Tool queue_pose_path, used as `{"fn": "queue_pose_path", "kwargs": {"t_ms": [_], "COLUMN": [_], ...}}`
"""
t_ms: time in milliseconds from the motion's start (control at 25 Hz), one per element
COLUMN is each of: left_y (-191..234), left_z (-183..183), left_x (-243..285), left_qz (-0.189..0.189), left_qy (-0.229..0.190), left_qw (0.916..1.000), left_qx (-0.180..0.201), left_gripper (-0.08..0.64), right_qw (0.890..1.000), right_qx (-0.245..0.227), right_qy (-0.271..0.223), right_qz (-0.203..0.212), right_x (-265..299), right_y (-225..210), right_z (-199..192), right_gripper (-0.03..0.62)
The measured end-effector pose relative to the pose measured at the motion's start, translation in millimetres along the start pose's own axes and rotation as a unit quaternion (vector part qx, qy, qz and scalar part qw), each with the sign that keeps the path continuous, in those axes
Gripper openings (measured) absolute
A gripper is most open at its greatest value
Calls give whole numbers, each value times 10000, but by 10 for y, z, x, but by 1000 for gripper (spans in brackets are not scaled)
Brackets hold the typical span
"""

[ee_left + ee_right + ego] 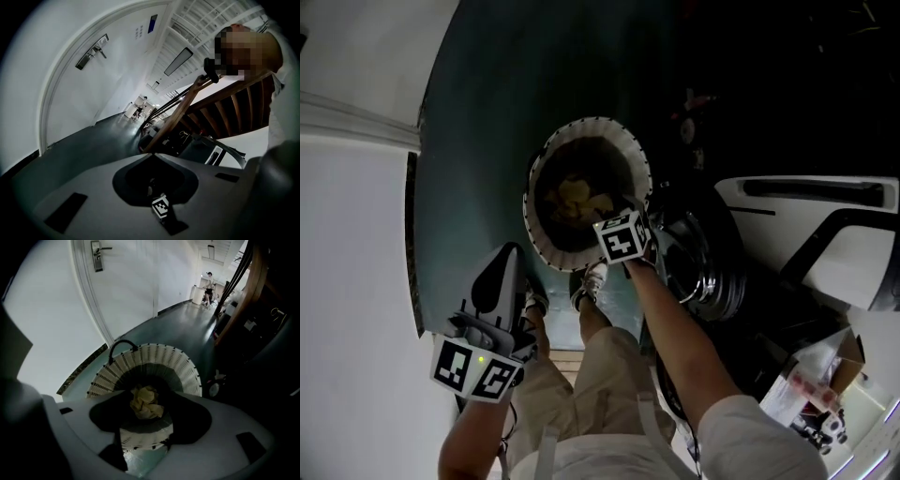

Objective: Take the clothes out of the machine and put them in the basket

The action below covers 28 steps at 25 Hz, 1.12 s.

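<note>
A white slatted basket (546, 246) stands on the dark floor, with crumpled yellow clothes (575, 199) lying in it. My right gripper (623, 236) hangs above the basket's near right rim and points steeply down. In the right gripper view the basket (183, 369) and the yellow clothes (146, 402) show below its parted jaws, which hold nothing. My left gripper (508, 258) is at the lower left, apart from the basket, its two jaws meeting at the tip with nothing in them. In the left gripper view the right gripper's marker cube (161, 206) shows low down.
The washing machine (806, 216) stands at the right, its round door (705, 267) swung open beside the basket. A white wall and door (347, 281) run along the left. The person's legs and shoes (591, 281) stand just before the basket. A wooden staircase (225, 108) rises ahead.
</note>
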<state>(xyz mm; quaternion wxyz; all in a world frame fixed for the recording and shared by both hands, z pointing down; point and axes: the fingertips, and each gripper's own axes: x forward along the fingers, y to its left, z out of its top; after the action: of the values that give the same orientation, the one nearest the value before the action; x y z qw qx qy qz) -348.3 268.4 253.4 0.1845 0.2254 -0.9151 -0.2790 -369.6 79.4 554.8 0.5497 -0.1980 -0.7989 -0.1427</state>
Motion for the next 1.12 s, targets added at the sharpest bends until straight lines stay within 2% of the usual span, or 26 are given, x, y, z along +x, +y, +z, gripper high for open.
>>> {"fn": "queue_pose_path", "kwargs": {"t_ms": [120, 280, 360, 600, 800, 960, 1120], "left_y": [-299, -680, -788, -921, -1210, -1444, -1652], "left_z": [82, 310, 479, 1023, 1255, 1507, 1792], "left_x": [-71, -193, -262, -499, -678, -844, -1053], "left_qz": [-120, -281, -277, -81, -40, -119, -186], "left_qy": [31, -64, -180, -554, -903, -1221, -1589], "left_qw": [9999, 9995, 9992, 9966, 9946, 9912, 9855], "left_qx": [-42, 92, 220, 601, 517, 501, 557], "left_gripper": [14, 14, 14, 14, 14, 14, 14], "right_qw": [9995, 9972, 9957, 9903, 9827, 9727, 9577], "right_qx": [116, 297, 414, 393, 343, 129, -195], "right_qy": [-276, -673, -823, -1330, -1783, -2243, -2779], "right_qz": [-24, -119, -118, -30, -359, -583, -723], "right_x": [-538, -1248, -1581, -2599, -3423, -4066, -4738], "right_y": [-50, -175, -257, -430, -672, -701, -660], "right_z": [82, 174, 197, 333, 401, 574, 719], "right_gripper": [179, 41, 14, 12, 12, 12, 12]}}
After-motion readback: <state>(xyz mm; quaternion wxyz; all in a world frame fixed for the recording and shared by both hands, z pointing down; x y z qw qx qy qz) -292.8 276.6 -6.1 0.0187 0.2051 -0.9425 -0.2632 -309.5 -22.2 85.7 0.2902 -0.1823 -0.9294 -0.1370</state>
